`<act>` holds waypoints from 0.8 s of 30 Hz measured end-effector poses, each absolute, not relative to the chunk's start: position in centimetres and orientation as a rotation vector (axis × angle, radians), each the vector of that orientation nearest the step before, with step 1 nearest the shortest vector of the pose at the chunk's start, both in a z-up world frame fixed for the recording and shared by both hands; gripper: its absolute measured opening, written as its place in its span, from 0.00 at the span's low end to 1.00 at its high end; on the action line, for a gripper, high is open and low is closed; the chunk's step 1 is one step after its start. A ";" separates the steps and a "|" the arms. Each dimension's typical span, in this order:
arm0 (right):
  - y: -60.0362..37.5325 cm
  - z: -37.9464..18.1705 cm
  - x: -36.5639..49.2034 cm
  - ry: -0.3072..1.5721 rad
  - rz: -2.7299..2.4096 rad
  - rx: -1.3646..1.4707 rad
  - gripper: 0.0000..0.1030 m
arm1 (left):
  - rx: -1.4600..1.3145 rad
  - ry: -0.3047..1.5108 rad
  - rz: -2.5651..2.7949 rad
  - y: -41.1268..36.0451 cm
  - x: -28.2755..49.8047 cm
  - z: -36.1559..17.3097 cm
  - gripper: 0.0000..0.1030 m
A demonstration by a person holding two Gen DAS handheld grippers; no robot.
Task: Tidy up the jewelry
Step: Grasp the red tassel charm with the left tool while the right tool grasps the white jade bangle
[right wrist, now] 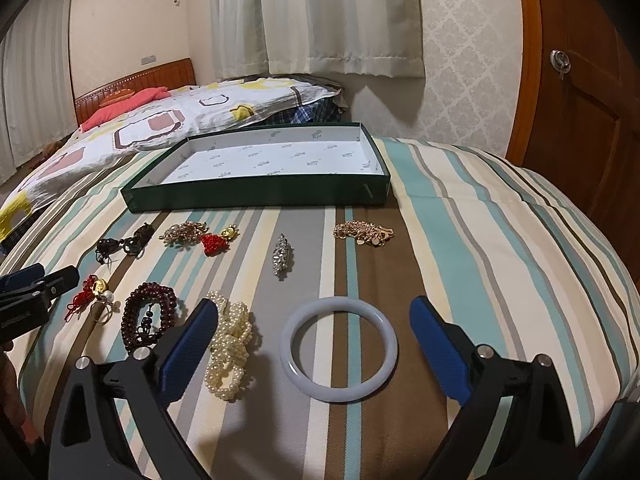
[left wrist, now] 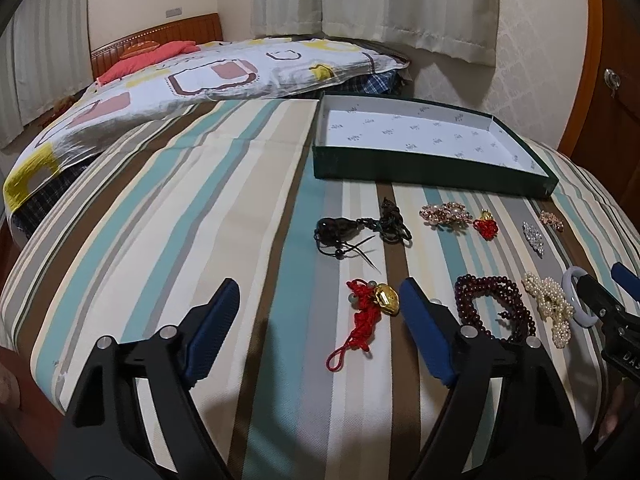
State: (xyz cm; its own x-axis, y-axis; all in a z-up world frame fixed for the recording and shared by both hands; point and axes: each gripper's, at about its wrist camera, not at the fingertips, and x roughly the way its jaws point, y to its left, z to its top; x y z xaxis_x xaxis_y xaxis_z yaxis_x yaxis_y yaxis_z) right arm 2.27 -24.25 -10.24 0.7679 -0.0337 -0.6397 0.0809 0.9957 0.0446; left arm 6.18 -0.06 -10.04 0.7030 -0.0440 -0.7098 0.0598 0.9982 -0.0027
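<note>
Jewelry lies on a striped bedspread in front of an empty green box (left wrist: 400, 164) (right wrist: 256, 194) with a white lining. My left gripper (left wrist: 320, 300) is open and empty; a red knotted charm with a gold piece (left wrist: 372, 312) lies between its fingers. My right gripper (right wrist: 314, 320) is open and empty around a white bangle (right wrist: 339, 350), with a pearl strand (right wrist: 232, 344) by its left finger. Dark red beads (left wrist: 496, 304) (right wrist: 150, 316), a black cord pendant (left wrist: 352, 232), a silver brooch (right wrist: 282, 258) and a gold chain (right wrist: 364, 233) lie nearby.
A patterned quilt (left wrist: 180, 80) and a red pillow (left wrist: 148, 58) lie at the bed's far end by the wooden headboard. Curtains (right wrist: 320, 12) hang behind. A wooden door (right wrist: 580, 100) stands on the right. The bed edge drops off to the right.
</note>
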 end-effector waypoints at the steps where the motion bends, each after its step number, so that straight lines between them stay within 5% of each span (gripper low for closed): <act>1: -24.2 -10.3 2.3 0.696 -0.060 0.070 0.80 | 0.022 0.793 -0.063 -0.1 6.3 -10.1 0.73; 3: -24.2 -10.5 2.4 0.706 -0.060 0.068 0.65 | 0.024 0.805 -0.083 -0.5 6.4 -10.3 0.73; 17: -25.0 -11.3 2.5 0.728 -0.053 0.124 0.64 | 0.080 0.865 -0.132 -1.7 7.7 -12.2 0.63; 24: -24.9 -11.5 2.5 0.734 -0.047 0.126 0.64 | 0.053 0.856 -0.147 -0.7 7.4 -12.1 0.36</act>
State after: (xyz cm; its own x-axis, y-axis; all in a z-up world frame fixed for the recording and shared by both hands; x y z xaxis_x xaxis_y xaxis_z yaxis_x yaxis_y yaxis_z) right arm 2.50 -24.88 -11.49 0.7416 0.0016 -0.6708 0.0867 0.9914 0.0981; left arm 7.39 -0.67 -12.08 0.6456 -0.1083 -0.7559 0.1507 0.9885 -0.0129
